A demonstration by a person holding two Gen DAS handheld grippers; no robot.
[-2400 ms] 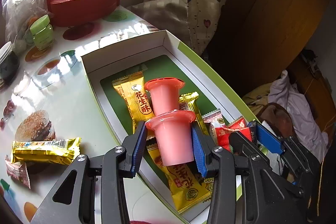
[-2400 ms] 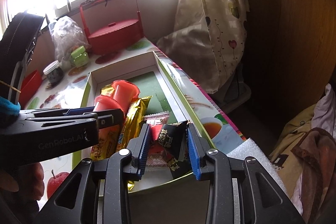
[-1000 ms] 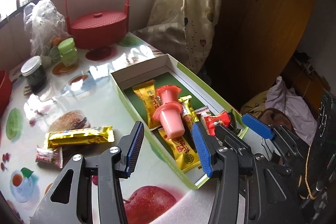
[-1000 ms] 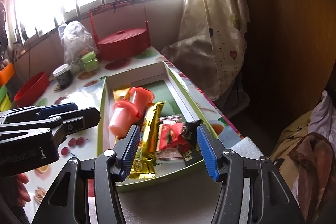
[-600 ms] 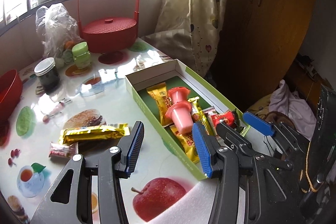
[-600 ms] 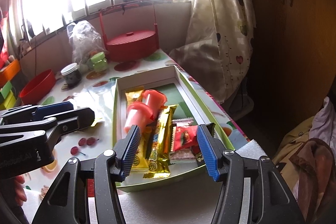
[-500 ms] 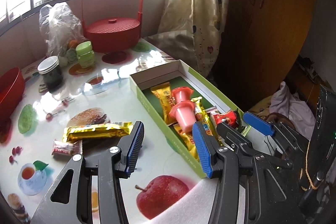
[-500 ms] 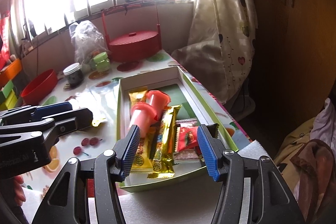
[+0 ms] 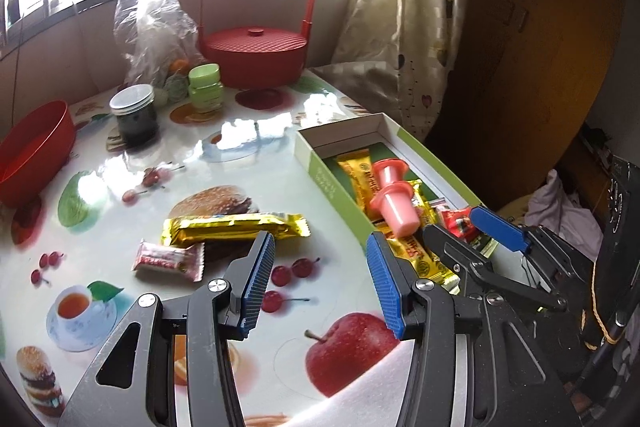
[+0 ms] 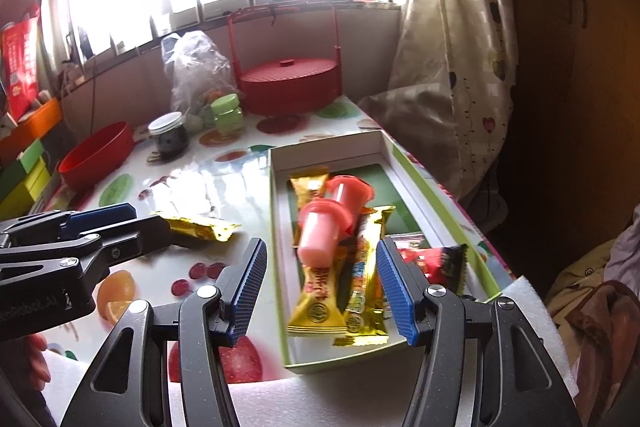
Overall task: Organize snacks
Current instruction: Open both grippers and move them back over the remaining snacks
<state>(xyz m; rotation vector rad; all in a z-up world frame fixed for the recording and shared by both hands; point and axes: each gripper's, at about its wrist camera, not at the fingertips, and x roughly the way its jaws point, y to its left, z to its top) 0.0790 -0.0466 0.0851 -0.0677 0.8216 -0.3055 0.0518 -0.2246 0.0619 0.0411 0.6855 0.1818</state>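
- Snack box (image 10: pixel 444 205): open, green-edged, white inside walls; sits on the right part of the table (image 9: pixel 248 163), near its edge.
- Pink jelly cups (image 10: pixel 320 229): two, lying on their sides in the middle of the box, resting on the wrappers.
- Gold wrapped bars (image 10: pixel 316 291): several lengthwise in the box; red and black sachets (image 10: pixel 434 259) at its right side.
- Gold bar (image 9: pixel 236 227): on the table left of the box, apart from it; small pink-white candy (image 9: pixel 170 261) just beside it.
- Left gripper (image 9: pixel 318 283): jaws apart, nothing between them; above the table near the gold bar.
- Right gripper (image 10: pixel 320 291): jaws wide, empty; over the box's near end.
- Background: red lidded basket (image 9: pixel 254 51), dark jar (image 9: pixel 136 117), green jar (image 9: pixel 205 87), red bowl (image 9: pixel 34 151).
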